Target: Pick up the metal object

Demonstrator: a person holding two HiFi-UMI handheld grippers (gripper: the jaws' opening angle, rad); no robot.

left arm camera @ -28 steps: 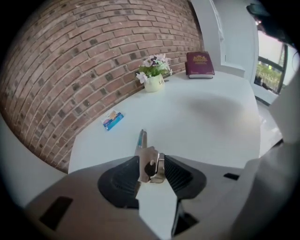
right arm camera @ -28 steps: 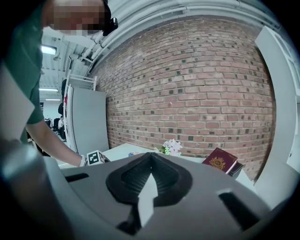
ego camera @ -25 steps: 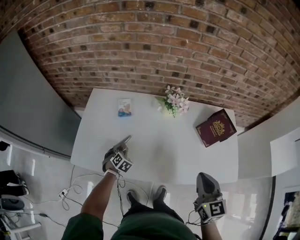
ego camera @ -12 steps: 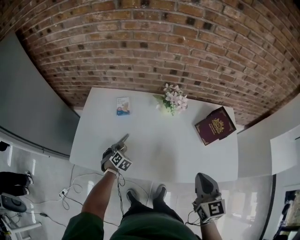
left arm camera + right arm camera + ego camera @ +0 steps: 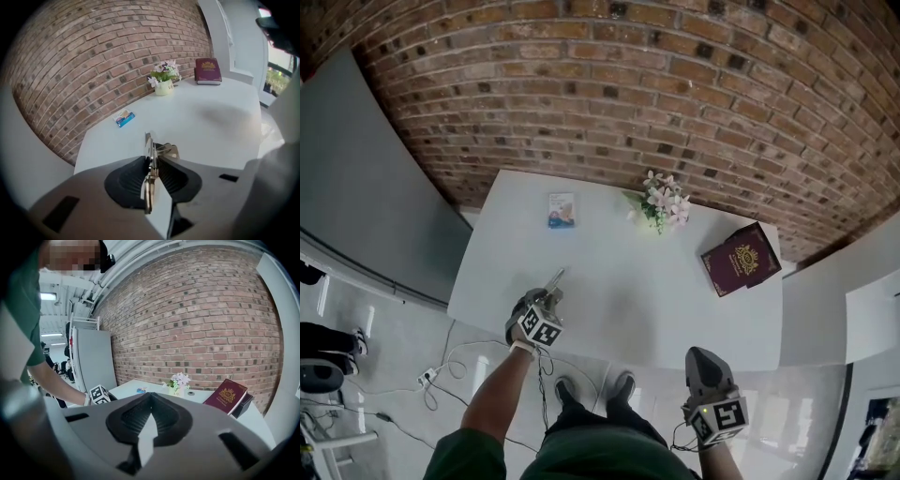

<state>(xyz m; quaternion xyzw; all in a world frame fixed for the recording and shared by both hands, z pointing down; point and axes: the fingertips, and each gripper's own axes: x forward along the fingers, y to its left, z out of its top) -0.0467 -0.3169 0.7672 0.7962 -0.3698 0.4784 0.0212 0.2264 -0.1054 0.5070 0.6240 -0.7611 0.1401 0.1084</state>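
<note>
A white table stands against a red brick wall on pale floor.

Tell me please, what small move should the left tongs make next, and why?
Probably finish the squeeze before any lift: the left tongs are closing with the metal object between them, over the white table.

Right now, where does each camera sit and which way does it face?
Head view: on the person's head, looking steeply down at the white table; the left arm, legs, left gripper and right gripper show.
Left gripper view: on the left gripper, facing across the table toward the flowers; its jaws closing on the metal object.
Right gripper view: on the right gripper, facing the brick wall; jaws together, the person's left arm shows.
Both gripper views share the flowers and maroon book.
</note>
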